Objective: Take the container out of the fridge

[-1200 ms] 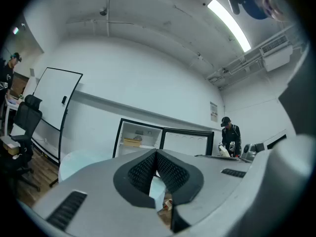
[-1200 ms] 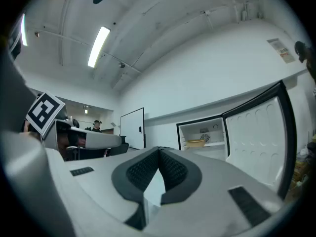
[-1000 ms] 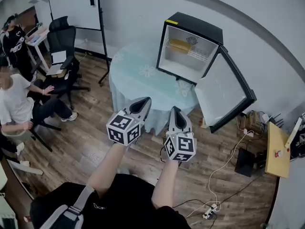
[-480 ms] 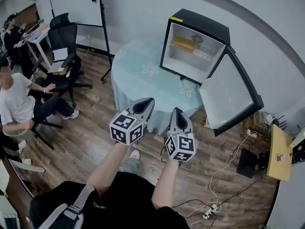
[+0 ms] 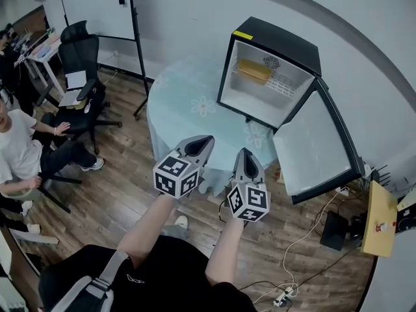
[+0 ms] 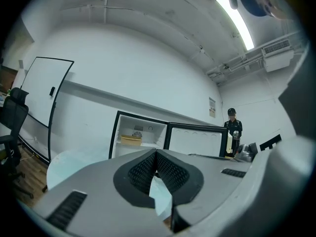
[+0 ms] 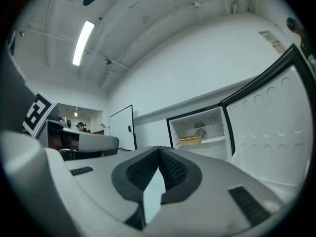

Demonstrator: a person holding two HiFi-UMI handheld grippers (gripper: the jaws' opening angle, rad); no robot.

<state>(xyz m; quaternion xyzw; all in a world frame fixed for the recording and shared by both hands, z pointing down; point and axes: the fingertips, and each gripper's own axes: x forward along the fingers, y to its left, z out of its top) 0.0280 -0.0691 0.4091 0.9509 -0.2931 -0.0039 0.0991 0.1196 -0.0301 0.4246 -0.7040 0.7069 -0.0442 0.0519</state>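
- Wood floor (image 5: 117, 194); round table (image 5: 188, 103) carries fridge (image 5: 279, 38), door open.
- Left gripper (image 5: 208, 138): jaws together, nothing between them.
- Right gripper (image 5: 244, 151): jaws together, nothing between them.
- Container (image 5: 253, 71) lies on upper fridge shelf, well apart from both grippers.

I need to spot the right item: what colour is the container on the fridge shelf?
Yellow; the container shows best in the head view.

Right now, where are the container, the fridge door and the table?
container (image 5: 253, 71), head view, middle of its yellow top.
fridge door (image 5: 316, 145), head view, white inner panel of the open door.
table (image 5: 182, 112), head view, bare part of its pale blue cloth.
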